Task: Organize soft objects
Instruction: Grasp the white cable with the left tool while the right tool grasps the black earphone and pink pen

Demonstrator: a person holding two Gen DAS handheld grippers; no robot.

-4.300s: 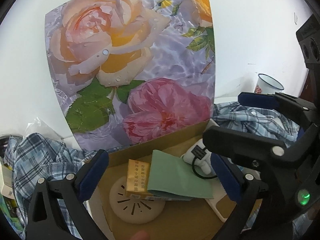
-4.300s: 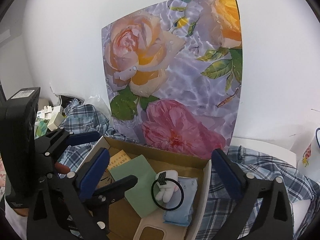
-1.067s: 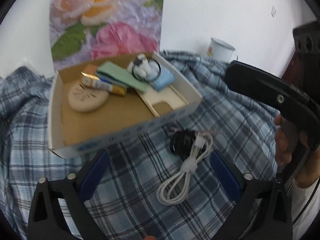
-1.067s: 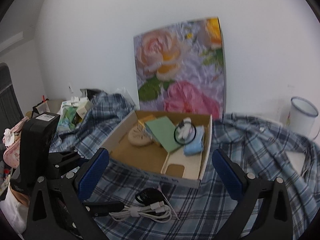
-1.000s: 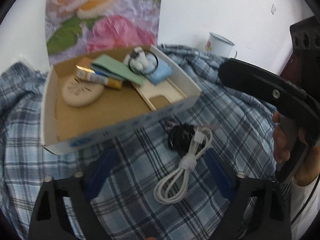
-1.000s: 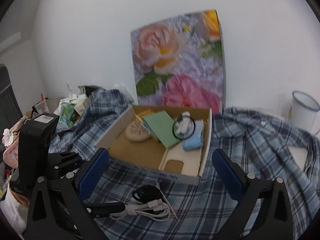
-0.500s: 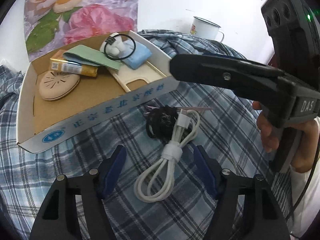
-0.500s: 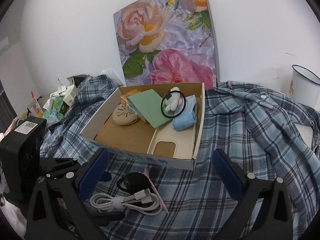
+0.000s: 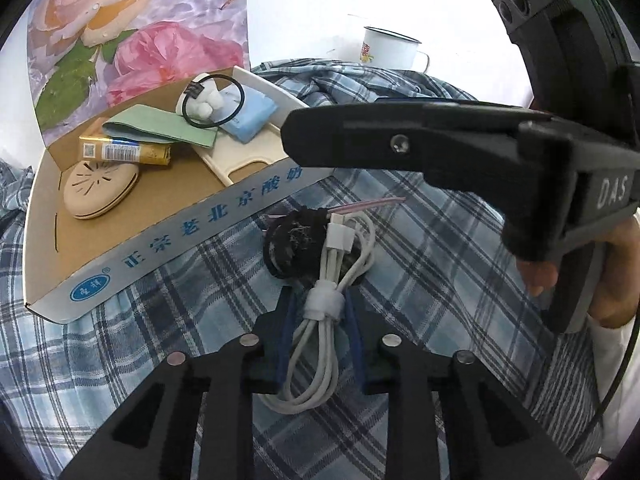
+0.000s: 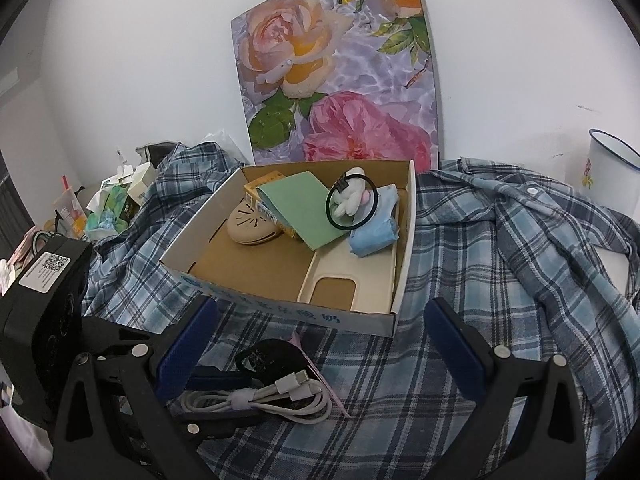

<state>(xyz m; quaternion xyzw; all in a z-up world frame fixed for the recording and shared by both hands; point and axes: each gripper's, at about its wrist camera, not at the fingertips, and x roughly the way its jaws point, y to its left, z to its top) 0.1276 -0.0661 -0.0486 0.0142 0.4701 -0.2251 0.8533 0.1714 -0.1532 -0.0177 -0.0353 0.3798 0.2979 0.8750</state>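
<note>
Cable: one white coiled cable [image 9: 320,320], bound by a white strap, lies on the plaid shirt [image 9: 420,280] just in front of the box [image 9: 192,236].
Left gripper: left gripper [image 9: 320,312] has its jaws clenched on the cable at the strap, blue pads pressing both sides; the coil's looped end runs back between the fingers.
Hair tie: one black scrunchie [image 9: 292,240] touches the cable's plug end, between the cable and the box wall; a pink strip [image 9: 368,204] pokes out beside it.
Right gripper: right gripper [image 10: 320,344] hangs above the shirt with jaws released and wide, nothing between them; in the left view its black finger crosses over the box's near corner, and a hand [image 9: 608,272] grips its handle.
Box: one open cardboard box with blue print on its front wall sits on the shirt.
In the box: one tan round disc [image 10: 252,224], one yellow pack [image 10: 264,184], one green sheet [image 10: 308,208], one cream phone case [image 10: 352,280], one blue cloth roll [image 10: 376,236], one black ring [image 10: 352,204] with a small white plush [image 10: 352,196] on it.
Behind: one rose poster [image 10: 340,72] leans on the white wall behind the box.
Right side: one white enamel mug [image 10: 608,176] stands past the shirt.
Left side: a heap of small packets [image 10: 116,200] lies beyond the shirt's edge; I cannot tell their number.
</note>
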